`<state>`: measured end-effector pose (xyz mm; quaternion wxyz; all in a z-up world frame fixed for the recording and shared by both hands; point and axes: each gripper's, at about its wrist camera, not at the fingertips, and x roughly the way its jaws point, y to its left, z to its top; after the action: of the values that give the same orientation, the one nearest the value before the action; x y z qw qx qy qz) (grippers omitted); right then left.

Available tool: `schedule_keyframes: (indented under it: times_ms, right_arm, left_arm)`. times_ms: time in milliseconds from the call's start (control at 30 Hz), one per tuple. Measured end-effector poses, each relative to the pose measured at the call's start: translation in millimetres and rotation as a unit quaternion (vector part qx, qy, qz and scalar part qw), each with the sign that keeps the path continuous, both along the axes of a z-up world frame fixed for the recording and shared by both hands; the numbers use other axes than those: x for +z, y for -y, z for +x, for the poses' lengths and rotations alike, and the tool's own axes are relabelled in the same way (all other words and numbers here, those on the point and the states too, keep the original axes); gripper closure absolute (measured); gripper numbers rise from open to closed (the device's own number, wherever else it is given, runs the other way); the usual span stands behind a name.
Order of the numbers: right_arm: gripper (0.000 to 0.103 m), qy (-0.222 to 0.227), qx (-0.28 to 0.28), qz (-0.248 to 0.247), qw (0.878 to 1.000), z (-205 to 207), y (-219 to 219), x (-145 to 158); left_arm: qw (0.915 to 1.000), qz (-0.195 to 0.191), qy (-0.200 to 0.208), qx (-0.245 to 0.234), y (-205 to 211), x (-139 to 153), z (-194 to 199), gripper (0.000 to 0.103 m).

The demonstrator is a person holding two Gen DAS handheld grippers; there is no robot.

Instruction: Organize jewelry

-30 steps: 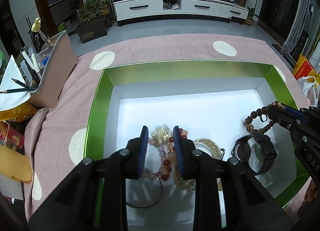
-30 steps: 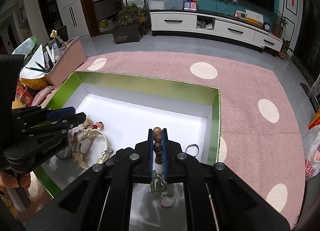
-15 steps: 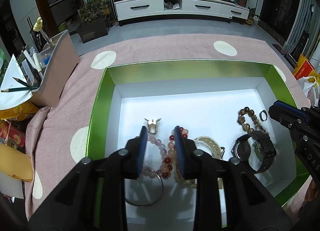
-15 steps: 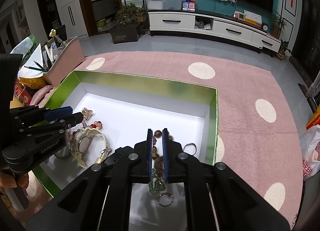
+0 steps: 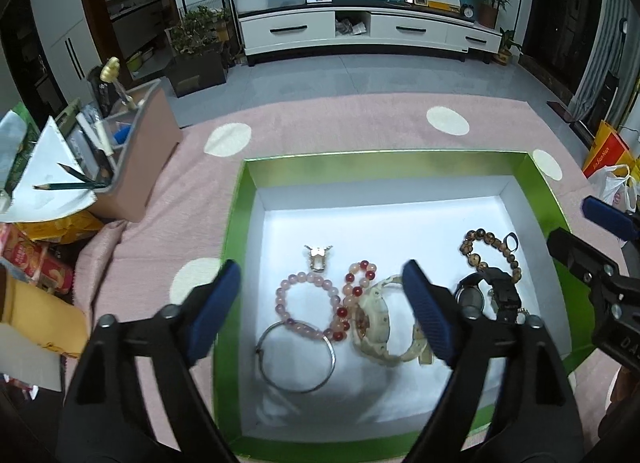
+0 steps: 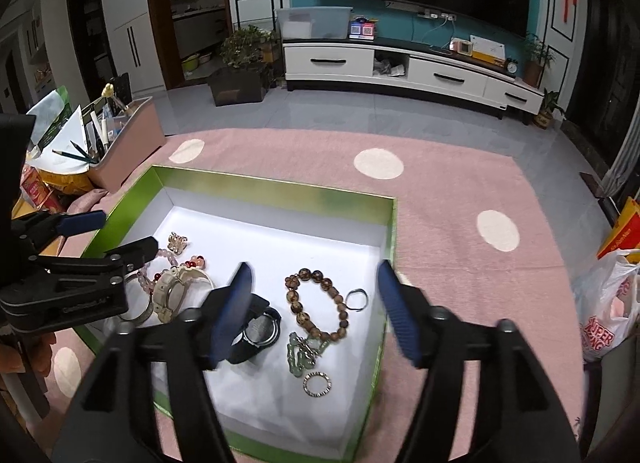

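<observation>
Left gripper: jaws were opening, wide apart over the box, pressing on nothing; the pink beads and cream watch lay below the gap, untouched.
Right gripper: jaws were opening too, nothing between the pads; the brown beads lay beneath, free.
Box: green-walled, white-floored, on a pink dotted cloth; all jewelry lay inside it.
Pink beads: at 9 o'clock on the floor, overlapping a metal bangle at 7 o'clock.
Red beads: just beside the pink ones, touching the cream watch.
Black watch: near centre in the right view.
Brown beads: at 3 o'clock, a small ring just beside.
Handling: bead strands probably light, limp and rolling, best pinched across the cord between two beads; bangle likely stiff and slippery, best taken across its rim; watches likely heavier, best held by the strap.
Right view only: a green pendant and a jewelled ring at 5 o'clock, hidden in the left view.
Left view only: the whole bangle and the clip charm seen clearly.
</observation>
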<state>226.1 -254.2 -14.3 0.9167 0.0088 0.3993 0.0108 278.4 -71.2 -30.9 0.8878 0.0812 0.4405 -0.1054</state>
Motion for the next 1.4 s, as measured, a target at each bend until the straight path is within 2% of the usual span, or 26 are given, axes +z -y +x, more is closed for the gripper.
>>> schedule_keyframes:
  times_ms: [100,200,333,600,867,1100,1400]
  right_arm:
    - [0.007,-0.006,-0.005,-0.005,1.0,-4.3,-0.1,8.3]
    - [0.001,-0.012,-0.004,-0.011,1.0,-8.2,-3.2,15.7]
    - [0.001,-0.017,-0.008,-0.017,1.0,-12.5,-8.0,26.1]
    - [0.001,-0.01,-0.022,-0.02,1.0,-23.1,-13.2,56.4]
    - [0.001,-0.006,-0.017,-0.026,0.999,-29.0,-20.8,84.1]
    - [0.001,-0.004,-0.014,-0.033,0.999,-25.5,-24.4,93.9]
    - [0.001,-0.011,-0.016,-0.025,0.999,-22.7,-23.0,88.3]
  left_arm:
    - [1.0,0.002,0.003,0.003,-3.2,10.9,-6.8,0.011]
    - [0.9999,0.002,0.009,0.005,-5.4,21.6,-12.1,0.008]
    - [0.9998,0.004,0.017,0.007,-9.4,39.3,-21.0,0.002]
    - [0.9994,0.007,0.028,0.017,-14.4,76.2,-34.4,0.002]
    - [0.9998,0.0,0.015,0.015,-15.8,109.8,-42.7,0.002]
    - [0.9993,-0.003,0.02,0.03,-20.7,126.4,-41.0,0.002]
    - [0.999,0.003,0.022,0.039,-21.6,125.6,-40.4,0.002]
